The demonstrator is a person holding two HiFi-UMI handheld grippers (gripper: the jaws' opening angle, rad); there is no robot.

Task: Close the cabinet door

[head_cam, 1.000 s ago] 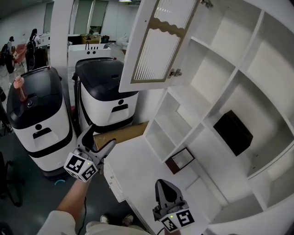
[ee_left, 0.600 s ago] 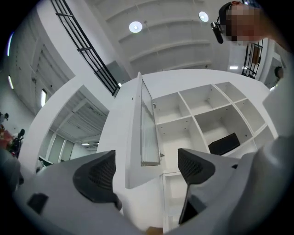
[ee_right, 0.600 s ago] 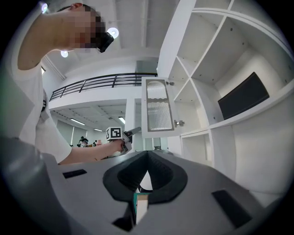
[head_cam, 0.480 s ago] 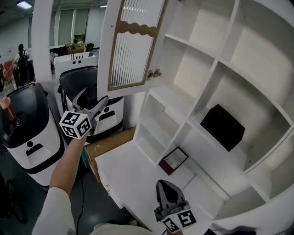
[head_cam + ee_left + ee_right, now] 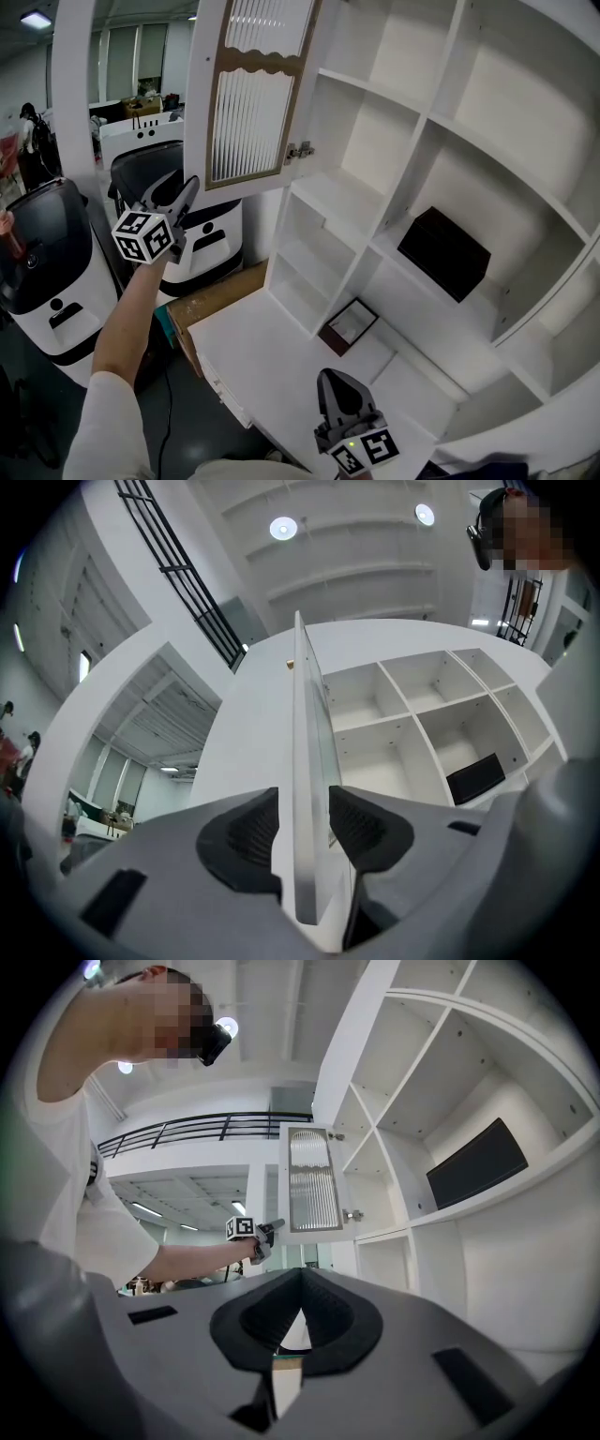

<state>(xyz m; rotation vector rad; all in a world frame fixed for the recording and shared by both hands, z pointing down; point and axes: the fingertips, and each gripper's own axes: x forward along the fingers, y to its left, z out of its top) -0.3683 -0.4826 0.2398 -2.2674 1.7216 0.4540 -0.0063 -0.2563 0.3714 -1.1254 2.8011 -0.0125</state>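
Observation:
The cabinet door [image 5: 248,94], white-framed with ribbed glass, stands swung open at the upper left of the white shelf unit [image 5: 412,122]. My left gripper [image 5: 172,185] is raised at the door's lower free corner. In the left gripper view the door's edge [image 5: 309,761] runs between the two pads of that gripper [image 5: 305,822]; the jaws are closing and both pads lie against the door's faces. My right gripper [image 5: 339,380] hangs low over the counter, shut with nothing in it [image 5: 302,1274]. From it I see the door [image 5: 314,1185] and the left gripper [image 5: 272,1227].
A black box [image 5: 443,253] sits in a middle compartment and a small framed item [image 5: 349,325] leans in a lower one. White counter [image 5: 272,366] below. Two black-and-white machines [image 5: 47,272] and a cardboard box [image 5: 220,295] stand left of the cabinet.
My left gripper rose from beside the counter's corner up to the door's lower corner and its jaws narrowed around the door edge. The right gripper stayed put.

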